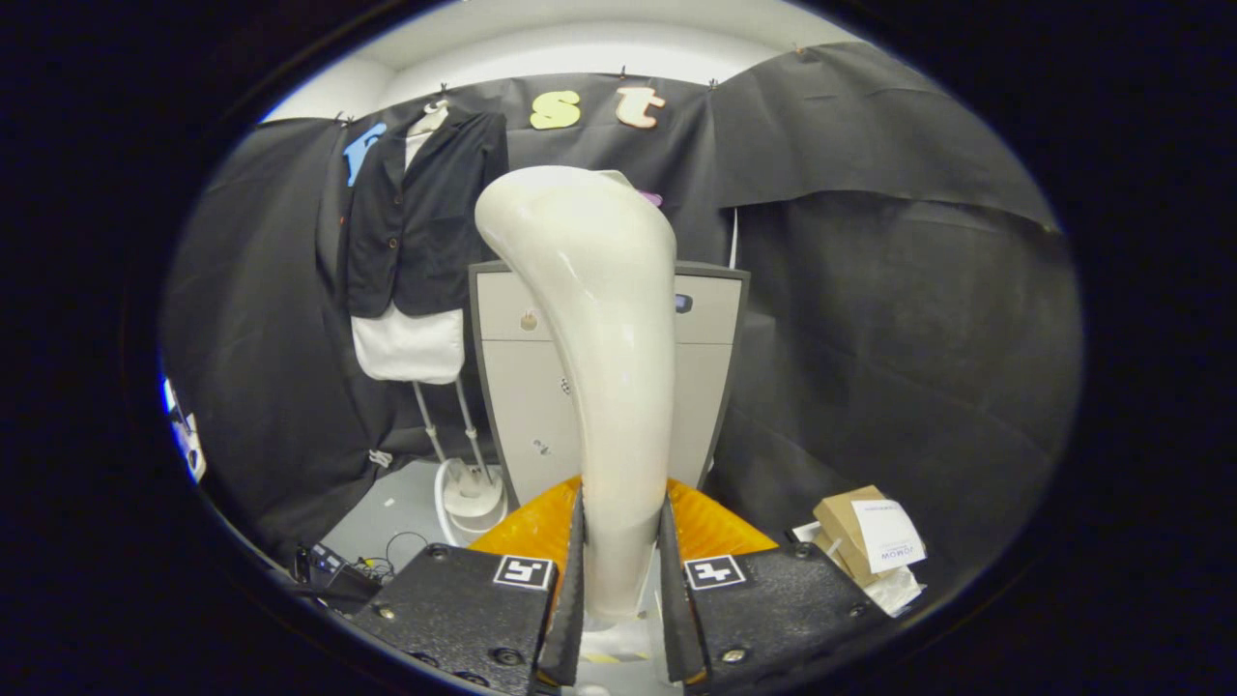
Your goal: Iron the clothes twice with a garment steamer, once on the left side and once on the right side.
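A cream-white garment steamer head [604, 329] stands upright between my fingers, its handle pinched low down. My gripper [622, 570] is shut on that handle, both fingers pressing its sides. The steamer's curved top leans slightly left. Beyond and to the left hangs a dark jacket [420, 217] over a white shirt [408, 343] on a mannequin stand [471, 488]. The jacket is well beyond the steamer, not touching it.
A pale grey cabinet [710, 338] stands directly behind the steamer. An orange surface [720, 527] lies just beyond my fingers. A cardboard box with a white label [870, 536] sits on the floor to the right. Cables and a small dark device [338, 570] lie on the floor to the left.
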{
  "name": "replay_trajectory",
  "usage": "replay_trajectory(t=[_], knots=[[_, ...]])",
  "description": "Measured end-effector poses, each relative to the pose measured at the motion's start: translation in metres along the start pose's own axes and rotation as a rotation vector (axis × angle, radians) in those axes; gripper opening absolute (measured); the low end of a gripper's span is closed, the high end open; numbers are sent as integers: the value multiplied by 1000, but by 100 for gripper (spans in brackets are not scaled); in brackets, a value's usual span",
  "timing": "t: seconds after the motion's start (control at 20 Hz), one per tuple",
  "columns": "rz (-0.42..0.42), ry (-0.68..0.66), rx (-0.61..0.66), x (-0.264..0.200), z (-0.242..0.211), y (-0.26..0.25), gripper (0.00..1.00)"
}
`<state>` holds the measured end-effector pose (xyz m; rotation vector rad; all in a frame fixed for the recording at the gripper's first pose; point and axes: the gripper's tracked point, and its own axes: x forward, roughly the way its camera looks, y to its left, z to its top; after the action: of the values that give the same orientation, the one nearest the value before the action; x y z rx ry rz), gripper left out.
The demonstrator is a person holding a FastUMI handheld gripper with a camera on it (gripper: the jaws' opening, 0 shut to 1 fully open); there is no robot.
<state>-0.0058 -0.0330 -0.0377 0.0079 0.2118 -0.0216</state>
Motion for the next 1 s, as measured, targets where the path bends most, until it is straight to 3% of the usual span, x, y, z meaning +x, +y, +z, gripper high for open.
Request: replay_trajectory(t=[1.0], knots=[[2,-22,-3,-23,2,6,36]])
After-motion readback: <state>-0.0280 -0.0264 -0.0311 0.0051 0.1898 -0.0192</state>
